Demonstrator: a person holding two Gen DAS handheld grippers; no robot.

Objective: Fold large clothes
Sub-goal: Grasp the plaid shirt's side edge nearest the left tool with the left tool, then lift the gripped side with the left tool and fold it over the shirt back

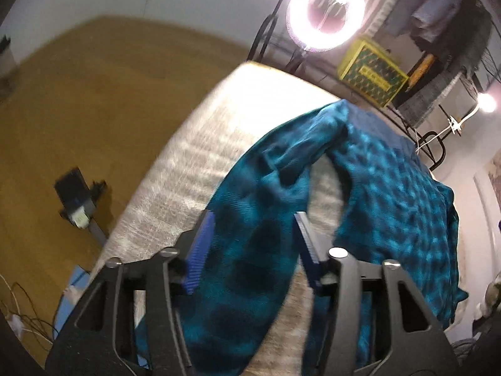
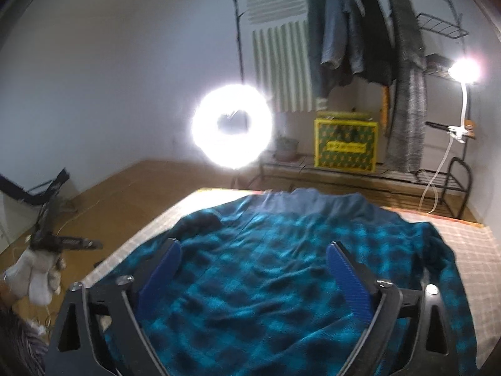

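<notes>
A large teal-and-black checked shirt (image 2: 266, 282) lies spread on a pale checked table top (image 2: 463, 250), collar towards the far edge. In the left wrist view one long sleeve (image 1: 250, 282) runs from the shirt's body (image 1: 400, 194) towards the camera. My left gripper (image 1: 253, 238) hangs over that sleeve with its blue pads (image 1: 200, 250) on either side of the cloth; I see no pinch in the fabric. My right gripper (image 2: 253, 250) is wide open just above the middle of the shirt's body and holds nothing. At the left edge of the right wrist view a white-gloved hand (image 2: 34, 272) is visible.
A bright ring light (image 2: 231, 128) stands beyond the table's far edge. Behind it is a black clothes rack (image 2: 360, 31) with hanging garments, a yellow-green box (image 2: 344, 144) and a clip lamp (image 2: 463, 69). A wooden floor (image 1: 78, 94) with a black stand (image 1: 78, 200) lies to the left.
</notes>
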